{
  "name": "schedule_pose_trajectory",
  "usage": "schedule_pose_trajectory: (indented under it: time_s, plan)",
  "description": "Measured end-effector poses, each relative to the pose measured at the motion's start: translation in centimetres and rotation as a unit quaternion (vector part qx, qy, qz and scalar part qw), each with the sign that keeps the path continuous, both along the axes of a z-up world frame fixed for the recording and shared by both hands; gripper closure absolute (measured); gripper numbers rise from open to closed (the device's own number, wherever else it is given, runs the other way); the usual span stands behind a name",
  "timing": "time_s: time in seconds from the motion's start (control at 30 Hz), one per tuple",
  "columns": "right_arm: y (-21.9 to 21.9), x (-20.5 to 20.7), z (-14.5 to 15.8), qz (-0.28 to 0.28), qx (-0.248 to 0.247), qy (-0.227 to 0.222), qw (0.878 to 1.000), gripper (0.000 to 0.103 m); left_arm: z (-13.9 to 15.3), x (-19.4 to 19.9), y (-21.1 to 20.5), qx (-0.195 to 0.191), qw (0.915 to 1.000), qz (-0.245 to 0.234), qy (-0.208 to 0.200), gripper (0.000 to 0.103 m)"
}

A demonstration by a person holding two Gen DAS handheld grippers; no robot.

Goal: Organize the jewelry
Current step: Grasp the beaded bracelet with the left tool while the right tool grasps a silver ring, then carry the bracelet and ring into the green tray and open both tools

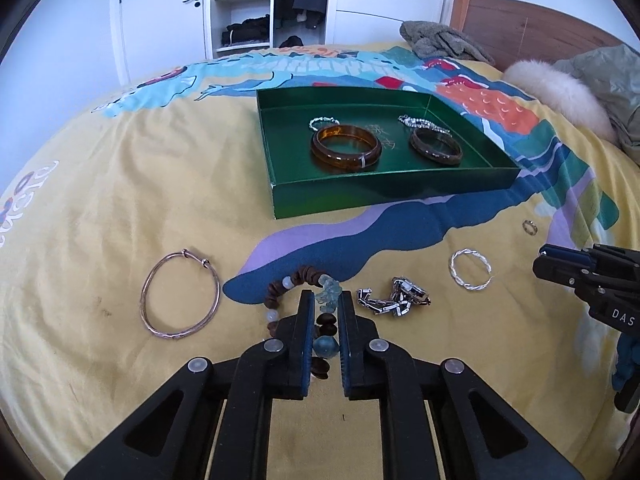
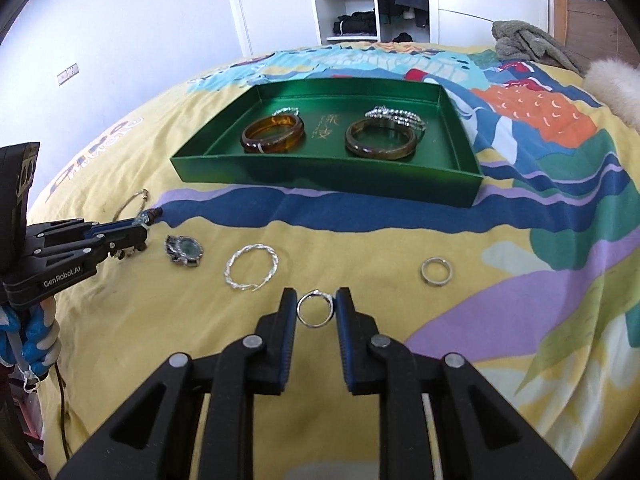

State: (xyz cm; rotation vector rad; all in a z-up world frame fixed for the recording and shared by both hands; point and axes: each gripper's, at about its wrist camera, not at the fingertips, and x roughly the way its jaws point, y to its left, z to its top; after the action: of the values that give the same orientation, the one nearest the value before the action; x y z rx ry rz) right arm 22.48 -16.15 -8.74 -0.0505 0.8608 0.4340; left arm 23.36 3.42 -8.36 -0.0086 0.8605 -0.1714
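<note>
A green tray (image 1: pixel 360 194) (image 2: pixel 320 178) on the bed holds an amber bangle (image 1: pixel 346 148) (image 2: pixel 272 135), a dark bangle (image 1: pixel 435 147) (image 2: pixel 380 139) and silver chains. My left gripper (image 1: pixel 326 308) (image 2: pixel 142 224) is shut on a beaded bracelet (image 1: pixel 294 280) with brown and pale blue beads, low on the bedspread. My right gripper (image 2: pixel 315 300) (image 1: pixel 538 258) is open around a thin silver ring (image 2: pixel 315 309), fingers either side of it. A watch (image 1: pixel 404 296) (image 2: pixel 185 251), a twisted silver bangle (image 1: pixel 470 269) (image 2: pixel 251 266), a thin copper bangle (image 1: pixel 180 294) and a band ring (image 2: pixel 437 271) (image 1: pixel 529 227) lie loose.
The bed has a yellow patterned cover (image 1: pixel 120 184). A grey towel (image 1: pixel 444 42), a fur-trimmed jacket (image 1: pixel 560 92) and a wooden headboard (image 1: pixel 532 26) are at the far right. An open wardrobe (image 1: pixel 260 4) stands behind the bed.
</note>
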Motion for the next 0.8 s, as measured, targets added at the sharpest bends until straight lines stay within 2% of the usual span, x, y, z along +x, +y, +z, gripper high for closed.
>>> schedule_pose_trajectory:
  time_s: [0.3, 0.8]
  plan:
    - [-1.1, -3.1, 3.5, -0.007, 0.016, -0.029, 0.999, 0.085, 3.5, -2.5, 0.5, -0.019, 0.9994, 0.017, -0.024, 0.092]
    - [-2.1, -8.6, 7.9, -0.008, 0.025, -0.072, 0.997, 0.085, 7.9, -7.7, 0.9, -0.024, 0.9971, 0.024, -0.068, 0.092]
